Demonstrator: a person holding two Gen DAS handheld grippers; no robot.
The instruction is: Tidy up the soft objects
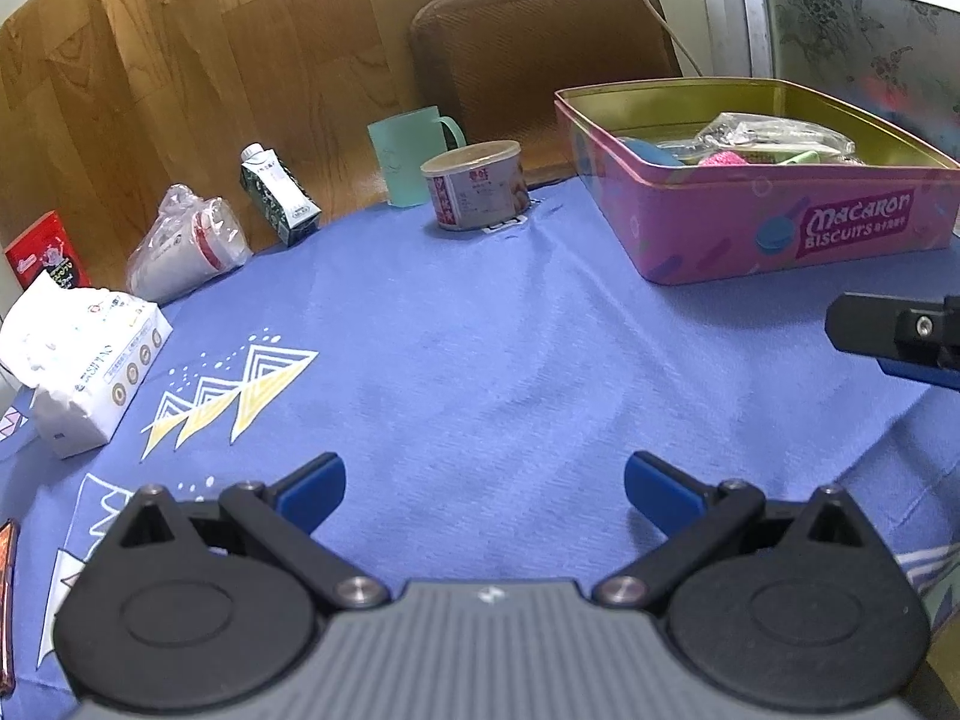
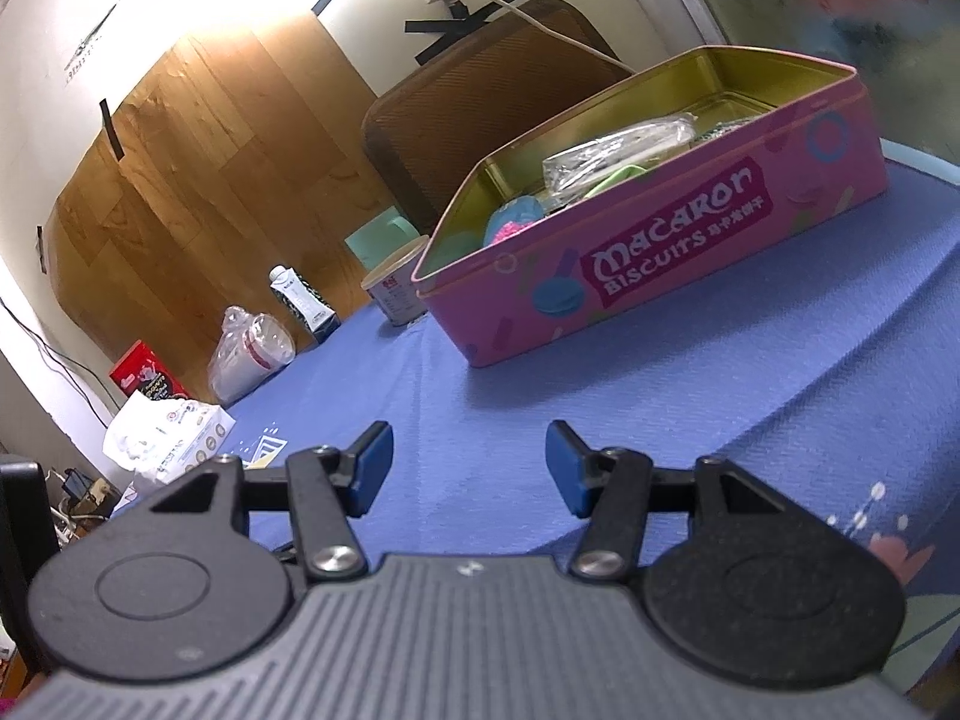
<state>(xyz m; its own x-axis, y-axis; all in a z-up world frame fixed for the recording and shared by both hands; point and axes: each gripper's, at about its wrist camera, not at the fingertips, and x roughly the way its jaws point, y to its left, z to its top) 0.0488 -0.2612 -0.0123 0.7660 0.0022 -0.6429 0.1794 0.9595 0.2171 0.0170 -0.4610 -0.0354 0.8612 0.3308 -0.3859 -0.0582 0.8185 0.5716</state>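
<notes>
The left gripper (image 1: pixel 485 495) hangs over the blue tablecloth (image 1: pixel 480 360) with its jaws spread wide and nothing between them. The pink biscuit tin (image 1: pixel 780 228) sits on the cloth at about two o'clock from it, well apart. Inside the tin lie the soft things: a blue piece (image 1: pixel 651 151), a pink knitted piece (image 1: pixel 723 159) and a clear plastic bag (image 1: pixel 774 132).

The right gripper (image 2: pixel 469 468) also stands open and empty above the cloth, and its tip shows at the left view's right edge. From the right gripper the tin lies at about one o'clock, near but not touching.

At ten to eleven o'clock along the table's far edge stand a tissue pack (image 1: pixel 84 360), a bagged cup (image 1: pixel 192 240), a carton (image 1: pixel 279 192), a green mug (image 1: pixel 411 153) and a can (image 1: pixel 477 186).
</notes>
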